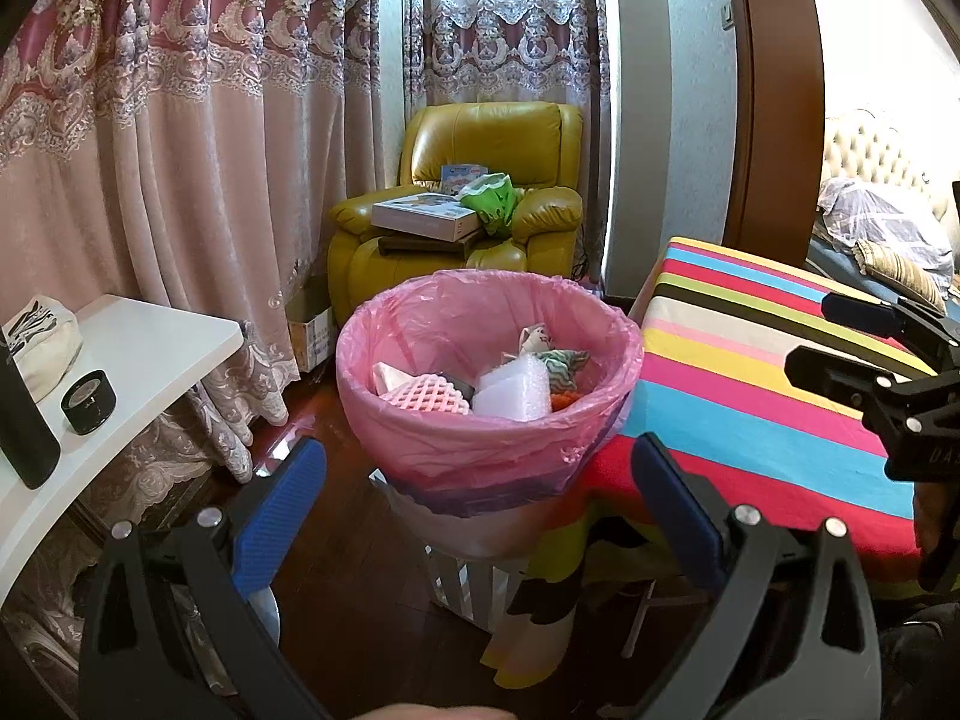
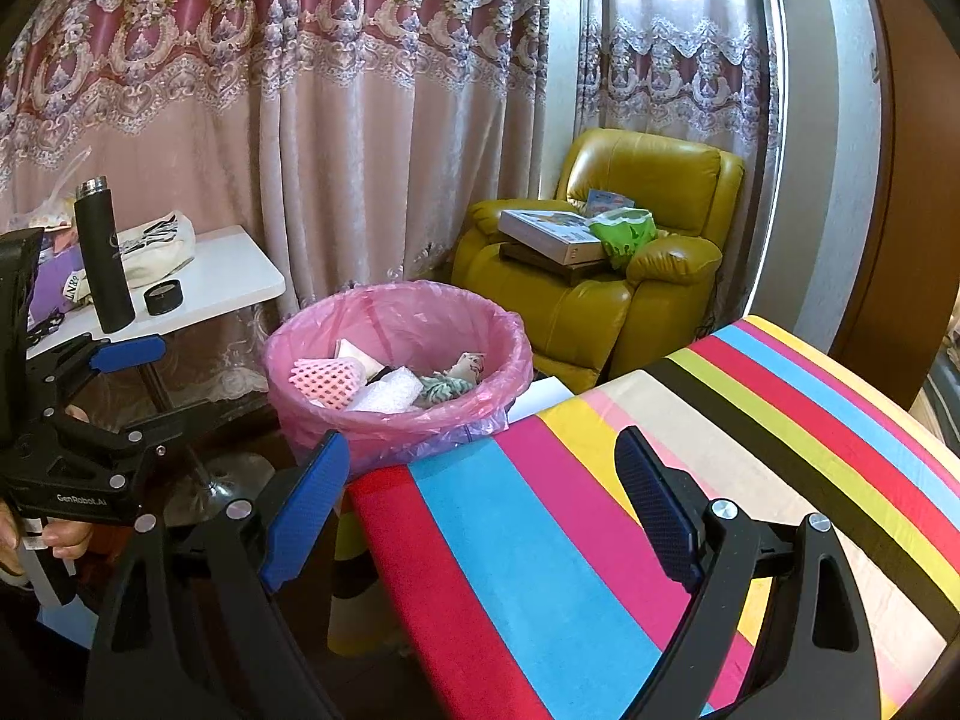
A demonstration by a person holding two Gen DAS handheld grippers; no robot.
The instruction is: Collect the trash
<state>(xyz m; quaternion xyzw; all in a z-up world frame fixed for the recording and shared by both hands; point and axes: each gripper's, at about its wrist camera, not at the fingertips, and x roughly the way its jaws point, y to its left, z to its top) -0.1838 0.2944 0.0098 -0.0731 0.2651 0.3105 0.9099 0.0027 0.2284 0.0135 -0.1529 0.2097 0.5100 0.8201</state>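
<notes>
While both grippers hang empty – left gripper (image 1: 480, 468) spread wide, right gripper (image 2: 483, 468) too – pink-lined bin (image 1: 384, 360) holds trash beside striped table (image 2: 780, 420).

A curtained room corner with a yellow armchair

Pink lace-patterned curtains (image 2: 270, 120) hang across the wall well beyond the fingers, daylight glowing through them. A yellow leather armchair (image 2: 606, 276) stands in the corner, far ahead of the fingers, beside a grey wall strip (image 2: 822, 180) and a brown door frame (image 1: 774, 90). The dark wooden floor (image 1: 360, 600) shines below the fingers. A bed with a tufted headboard (image 1: 870, 150) shows far right.
</notes>
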